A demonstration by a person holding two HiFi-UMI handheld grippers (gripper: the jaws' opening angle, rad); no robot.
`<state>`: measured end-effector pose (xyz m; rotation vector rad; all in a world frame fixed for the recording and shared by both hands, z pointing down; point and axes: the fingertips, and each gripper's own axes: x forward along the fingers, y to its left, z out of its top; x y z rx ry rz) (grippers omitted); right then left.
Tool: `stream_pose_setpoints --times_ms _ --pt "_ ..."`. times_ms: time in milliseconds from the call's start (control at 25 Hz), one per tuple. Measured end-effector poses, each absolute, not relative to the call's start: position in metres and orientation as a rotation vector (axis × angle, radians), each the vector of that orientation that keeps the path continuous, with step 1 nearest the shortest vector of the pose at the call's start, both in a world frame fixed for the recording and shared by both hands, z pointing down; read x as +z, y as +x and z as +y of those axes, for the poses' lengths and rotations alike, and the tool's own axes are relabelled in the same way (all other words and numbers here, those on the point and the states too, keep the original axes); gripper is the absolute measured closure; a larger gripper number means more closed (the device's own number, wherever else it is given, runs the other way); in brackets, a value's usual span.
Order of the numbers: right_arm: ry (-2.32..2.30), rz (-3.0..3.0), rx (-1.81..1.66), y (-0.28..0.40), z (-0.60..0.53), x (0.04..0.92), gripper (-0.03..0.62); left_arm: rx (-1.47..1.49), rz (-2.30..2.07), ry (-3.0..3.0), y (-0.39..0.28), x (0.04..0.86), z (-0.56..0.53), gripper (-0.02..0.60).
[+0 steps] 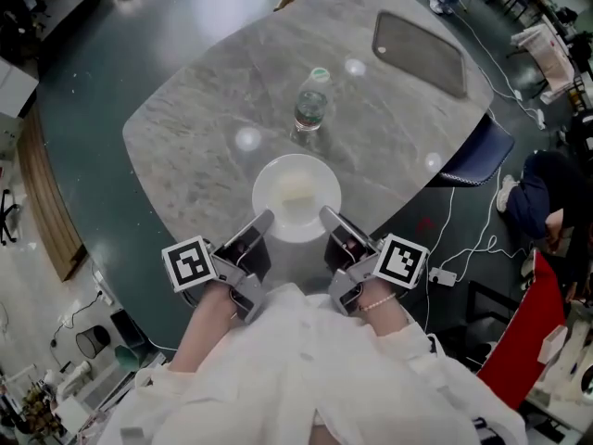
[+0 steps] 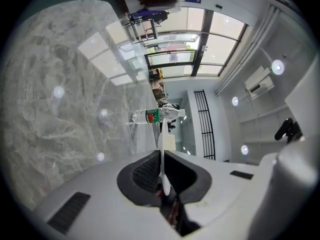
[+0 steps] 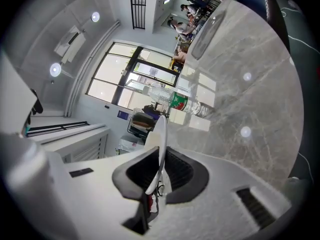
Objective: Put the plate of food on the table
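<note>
A white plate (image 1: 296, 197) with a pale block of food (image 1: 296, 191) is at the near edge of the grey marble table (image 1: 204, 109). My left gripper (image 1: 260, 228) is shut on the plate's left rim and my right gripper (image 1: 329, 222) is shut on its right rim. In the left gripper view the plate's rim (image 2: 162, 164) shows edge-on between the black pads (image 2: 145, 174). The right gripper view shows the same: the plate's rim (image 3: 161, 149) is pinched between the black pads (image 3: 177, 171). Whether the plate touches the tabletop I cannot tell.
A water bottle (image 1: 312, 100) with a green cap stands just beyond the plate, also seen as a bottle (image 2: 155, 116) and a bottle (image 3: 182, 103). A dark tray (image 1: 419, 52) lies at the far right of the table. A blue chair (image 1: 477, 156) stands to the right; cables run on the floor.
</note>
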<state>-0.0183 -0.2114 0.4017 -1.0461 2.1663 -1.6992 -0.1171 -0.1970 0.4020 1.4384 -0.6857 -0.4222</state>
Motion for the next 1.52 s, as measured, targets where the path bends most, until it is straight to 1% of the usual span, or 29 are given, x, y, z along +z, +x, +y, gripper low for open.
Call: stream_pose_setpoints --times_ms 520,1520 --pt "-1.095 2.185 -1.751 -0.008 -0.210 0.416 0.579 -0.397 -0.674 1.384 -0.107 0.429 -0.195 0.554" --pt "-1.014 2.211 -1.854 -0.010 -0.219 0.431 0.579 -0.290 -0.734 1.482 -0.107 0.434 -0.202 0.552"
